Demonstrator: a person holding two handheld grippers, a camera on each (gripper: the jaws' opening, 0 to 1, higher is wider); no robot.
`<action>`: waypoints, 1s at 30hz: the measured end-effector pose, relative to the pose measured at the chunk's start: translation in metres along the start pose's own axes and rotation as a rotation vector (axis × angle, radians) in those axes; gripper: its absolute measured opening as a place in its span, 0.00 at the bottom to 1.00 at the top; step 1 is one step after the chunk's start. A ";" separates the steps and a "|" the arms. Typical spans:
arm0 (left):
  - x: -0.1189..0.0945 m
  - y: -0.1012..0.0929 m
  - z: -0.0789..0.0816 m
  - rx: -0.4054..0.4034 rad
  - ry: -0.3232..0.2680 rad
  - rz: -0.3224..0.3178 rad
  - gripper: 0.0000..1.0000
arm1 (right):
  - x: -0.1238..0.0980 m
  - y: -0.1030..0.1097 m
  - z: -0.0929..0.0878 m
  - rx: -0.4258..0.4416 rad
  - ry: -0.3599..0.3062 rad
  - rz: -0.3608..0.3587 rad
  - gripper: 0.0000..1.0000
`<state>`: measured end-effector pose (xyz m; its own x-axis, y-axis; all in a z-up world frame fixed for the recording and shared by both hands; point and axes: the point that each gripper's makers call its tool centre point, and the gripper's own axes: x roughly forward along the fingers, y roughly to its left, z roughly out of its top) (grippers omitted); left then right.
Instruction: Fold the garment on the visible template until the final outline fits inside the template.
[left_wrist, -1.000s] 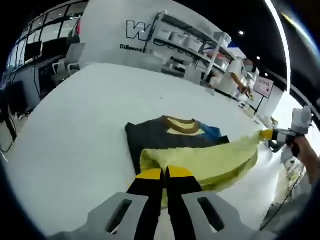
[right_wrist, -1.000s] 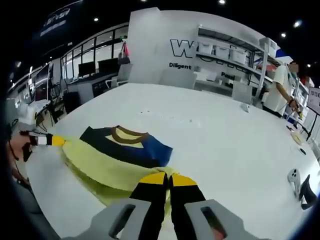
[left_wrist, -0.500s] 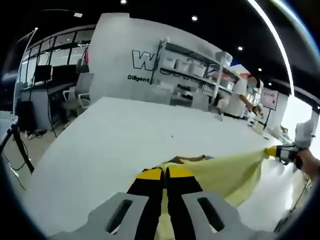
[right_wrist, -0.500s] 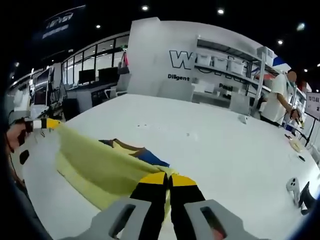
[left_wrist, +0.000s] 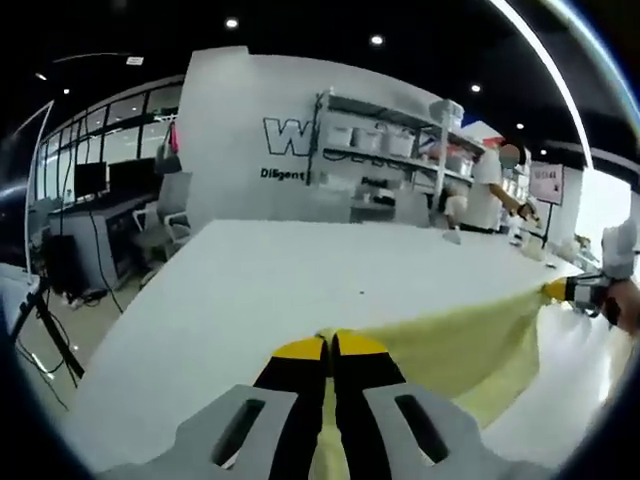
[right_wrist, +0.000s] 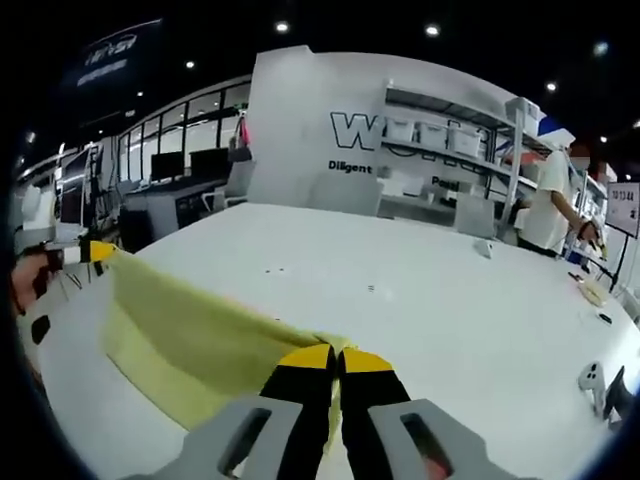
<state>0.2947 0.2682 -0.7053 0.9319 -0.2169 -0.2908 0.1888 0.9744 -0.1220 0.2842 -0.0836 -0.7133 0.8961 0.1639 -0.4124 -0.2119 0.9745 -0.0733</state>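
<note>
**Q:** Item one, the largest thing before you?

**A:** The white table (left_wrist: 250, 290), broad and pale, ran away from me in both views. In the right gripper view a few small dark specks sat on its top, and a small white object lay near its far right edge.

**Q:** Item two?

**A:** The rear wall (right_wrist: 300, 120), white, with large dark lettering. Beside it stood a shelving rack (left_wrist: 385, 150) with boxes, and a person (right_wrist: 550, 205) in a white top stood at the table's far end.

**Q:** Item three, the garment?

**A:** The yellow garment (left_wrist: 470, 345) was lifted off the table and stretched between my two tools as a taut band of cloth. In the left gripper view it ran from my jaws out to the right; in the right gripper view it ran from my jaws out to the left and sagged below the upper edge.

**Q:** Item four, the tools?

**A:** My left gripper (left_wrist: 330, 348) was pressed together, pinching one end of the cloth at its yellow tips. My right gripper (right_wrist: 335, 358) was likewise pinching the other end.

**Q:** Did each tool appear in the other's view?

**A:** Yes, at the far end of the cloth, small, each with my hand behind it.
</note>
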 end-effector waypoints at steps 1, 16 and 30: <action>0.003 -0.002 0.004 -0.013 -0.027 -0.022 0.00 | 0.003 -0.002 0.001 0.004 -0.005 -0.003 0.00; 0.059 0.013 -0.027 0.040 0.090 -0.011 0.00 | 0.065 -0.006 -0.016 0.006 0.072 0.017 0.00; 0.097 0.022 -0.081 0.173 0.279 -0.001 0.00 | 0.112 -0.003 -0.057 -0.073 0.196 0.083 0.00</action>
<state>0.3646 0.2639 -0.8128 0.8153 -0.2021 -0.5426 0.2613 0.9647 0.0333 0.3630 -0.0770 -0.8108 0.7830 0.2031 -0.5879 -0.3159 0.9441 -0.0946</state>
